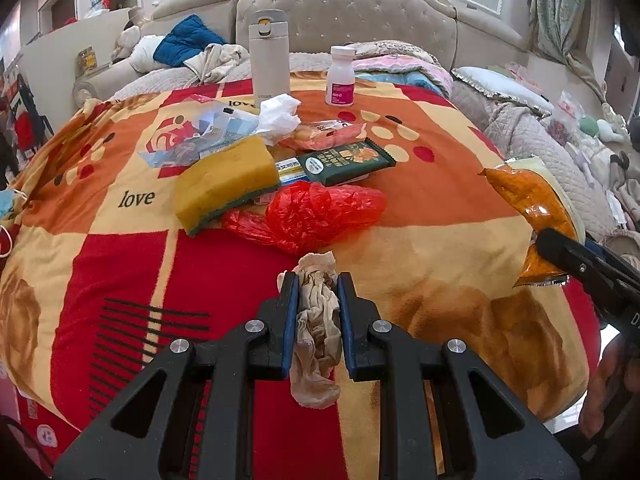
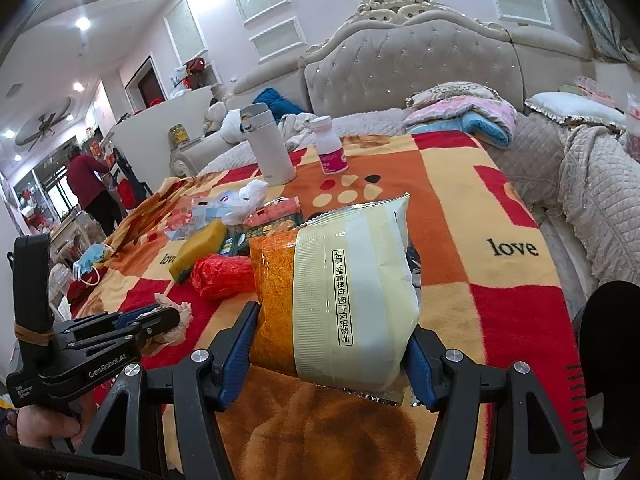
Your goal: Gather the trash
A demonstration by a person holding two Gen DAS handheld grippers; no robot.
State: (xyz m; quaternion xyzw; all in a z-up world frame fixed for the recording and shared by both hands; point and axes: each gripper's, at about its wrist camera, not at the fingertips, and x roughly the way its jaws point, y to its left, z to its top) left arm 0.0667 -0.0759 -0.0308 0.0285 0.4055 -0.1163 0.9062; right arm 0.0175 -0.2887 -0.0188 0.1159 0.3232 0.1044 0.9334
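Only the right wrist view shows the snack bag's [image 2: 352, 280] pale back panel with printed text; the left view catches just its orange edge. Leftward, the left gripper [image 1: 318, 280] pinches a crumpled beige tissue [image 1: 318, 312] narrowly, tilted down over the blanket [image 1: 120, 260]. Rightward, the right gripper [image 2: 332, 344] clamps the puffy orange-and-cream bag at half width, lifted above the blanket.

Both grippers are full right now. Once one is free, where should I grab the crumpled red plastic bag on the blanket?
Take the crumpled red plastic bag across its raised middle bunch, coming from above and the near side. The yellow sponge crowds its left end, and the flat tails offer less to pinch.
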